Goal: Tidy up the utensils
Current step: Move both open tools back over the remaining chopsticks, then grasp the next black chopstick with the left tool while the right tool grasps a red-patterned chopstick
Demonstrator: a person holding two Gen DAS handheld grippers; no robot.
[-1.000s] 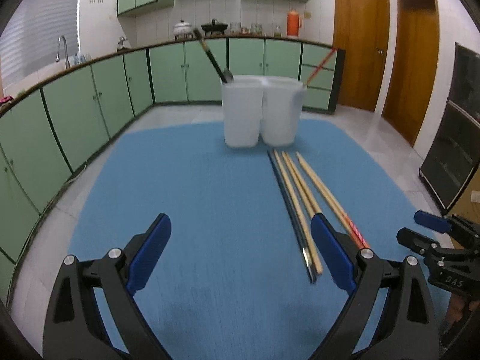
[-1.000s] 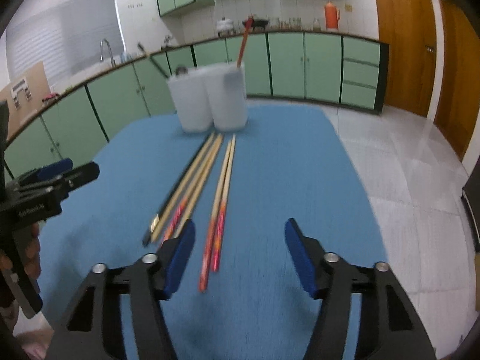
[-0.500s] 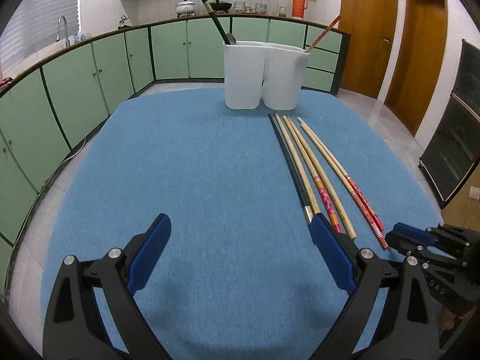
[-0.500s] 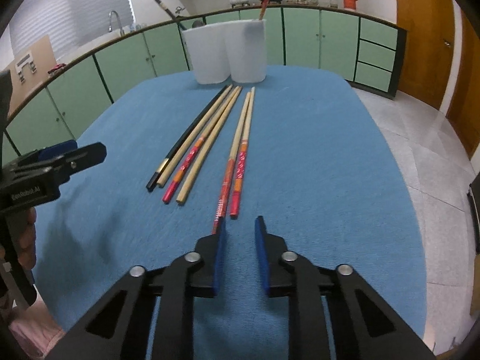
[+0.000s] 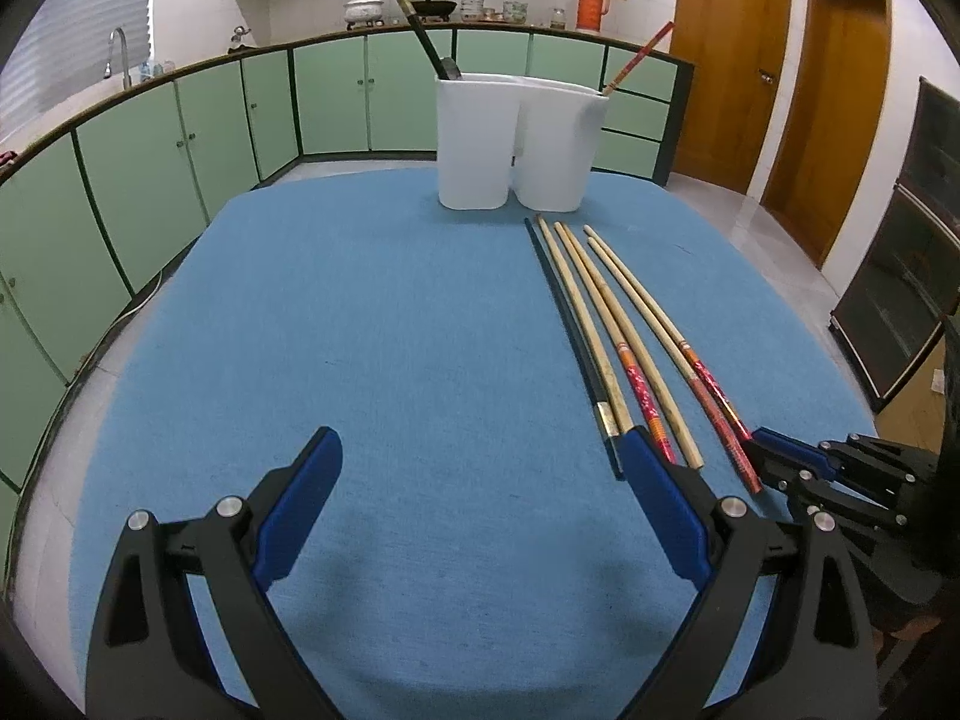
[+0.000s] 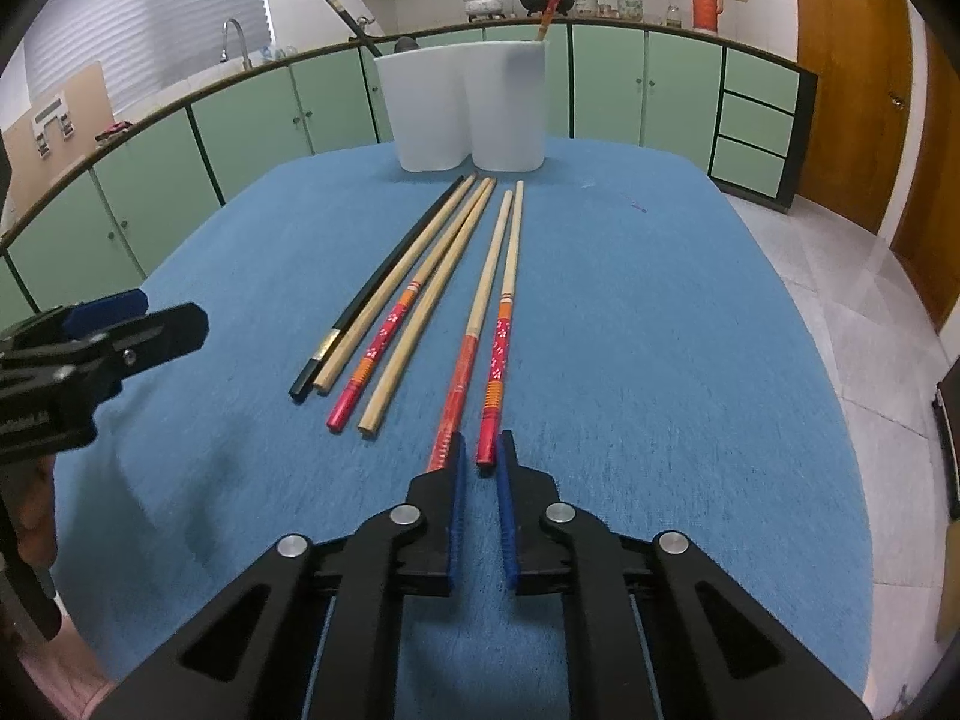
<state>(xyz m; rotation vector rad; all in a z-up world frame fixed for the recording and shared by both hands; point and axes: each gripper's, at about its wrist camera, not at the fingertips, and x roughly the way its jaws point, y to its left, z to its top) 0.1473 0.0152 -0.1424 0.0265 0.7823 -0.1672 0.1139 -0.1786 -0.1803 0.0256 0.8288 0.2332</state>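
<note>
My right gripper [image 6: 479,459] fingers are clenching on the red-handled chopstick [image 6: 493,360] end at twelve o'clock; I should lift level.

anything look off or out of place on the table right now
Nothing spilled or damaged. Six chopsticks lie loose in a row on the blue cloth, unsorted: one black, two plain, three red-ended. The white holder stands upright with one black and one red-ended chopstick already inside.
</note>
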